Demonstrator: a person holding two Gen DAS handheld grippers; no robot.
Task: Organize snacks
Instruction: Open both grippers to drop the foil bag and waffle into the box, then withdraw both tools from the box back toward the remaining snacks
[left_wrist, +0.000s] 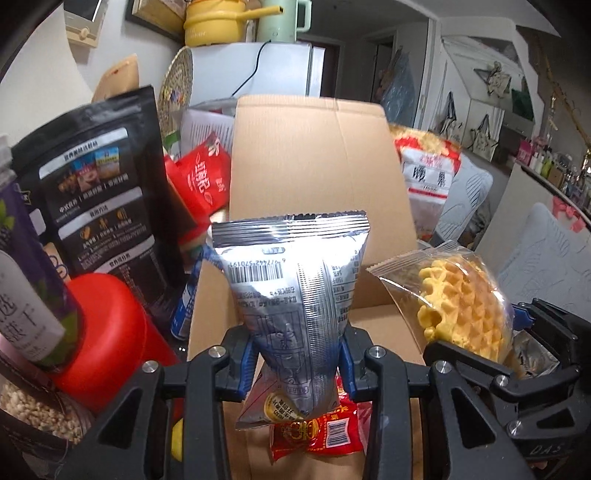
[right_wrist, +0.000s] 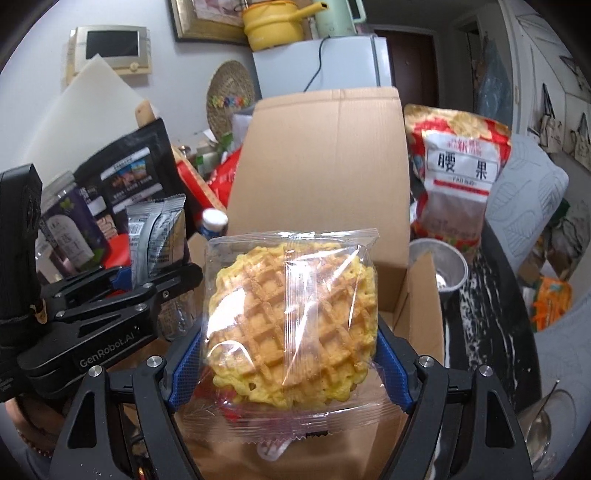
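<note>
Left gripper (left_wrist: 297, 363) pinches silver packet (left_wrist: 295, 288), right gripper (right_wrist: 286, 363) spreads wide around wrapped waffle (right_wrist: 291, 325); both over open cardboard box (left_wrist: 317, 162). Black pouch (left_wrist: 99, 181), red jar (left_wrist: 110, 339) crowd left; cashew bag (right_wrist: 458, 177) right.

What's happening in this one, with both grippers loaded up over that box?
A person is sorting snacks into an open cardboard box. The left gripper is clamped on a silver foil snack packet, held upright over the box. The right gripper has its fingers on either side of a clear-wrapped waffle, also above the box. A red packet already lies inside. More bags and jars crowd the table on both sides, including a cashew bag.
</note>
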